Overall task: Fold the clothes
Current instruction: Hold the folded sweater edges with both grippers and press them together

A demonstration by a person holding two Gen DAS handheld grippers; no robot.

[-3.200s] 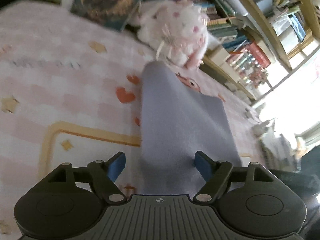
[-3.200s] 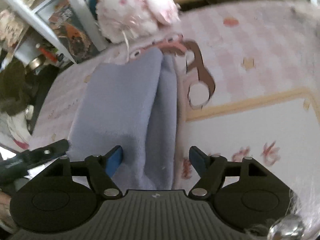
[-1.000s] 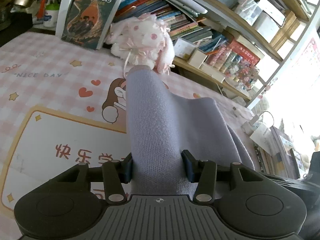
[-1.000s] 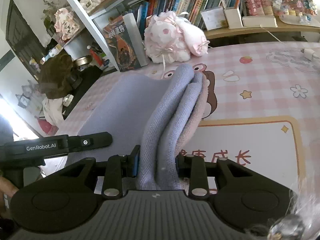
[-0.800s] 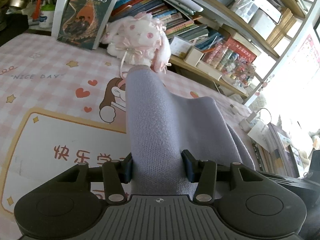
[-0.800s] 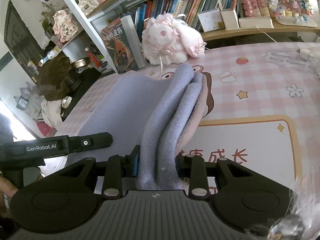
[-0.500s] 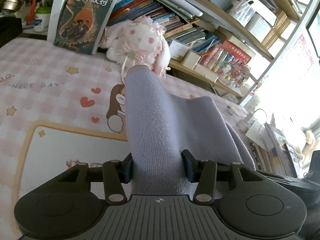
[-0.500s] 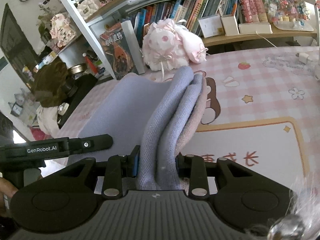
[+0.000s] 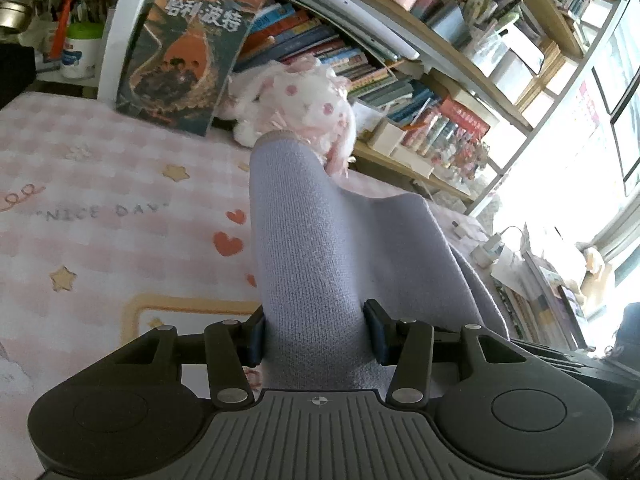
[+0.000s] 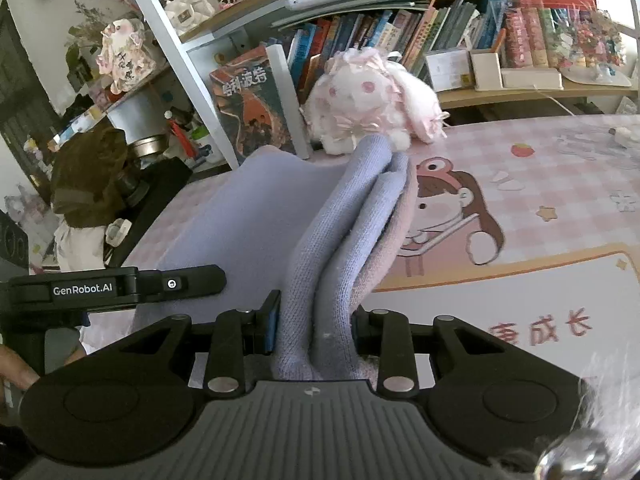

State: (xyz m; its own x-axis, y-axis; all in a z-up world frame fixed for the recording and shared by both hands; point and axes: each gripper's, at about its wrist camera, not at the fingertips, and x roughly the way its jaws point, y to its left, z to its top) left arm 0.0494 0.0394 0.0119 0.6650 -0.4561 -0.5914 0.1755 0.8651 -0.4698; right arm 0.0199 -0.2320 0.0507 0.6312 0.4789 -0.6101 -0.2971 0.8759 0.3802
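Observation:
A lavender knit garment [image 9: 316, 248] with a pale pink edge is held up off the pink checked desk mat [image 9: 100, 200]. My left gripper [image 9: 314, 336] is shut on one folded end of it. My right gripper [image 10: 314, 330] is shut on the other end, where several layers of the garment [image 10: 344, 232] are bunched between the fingers. The cloth spans between the two grippers and slopes down away from me toward the mat. The left gripper's body [image 10: 112, 286] shows at the left of the right wrist view.
A pink-and-white plush toy [image 10: 368, 108] sits at the back of the mat against a shelf of books [image 10: 440, 40]. A large dark book [image 9: 188, 56] leans at the back left. A brown plush [image 10: 88, 176] and clutter lie off the mat's left edge.
Both grippers closed on the garment's ends about three seconds back. Over the last second they have lifted it higher, so more of the bookshelf shows.

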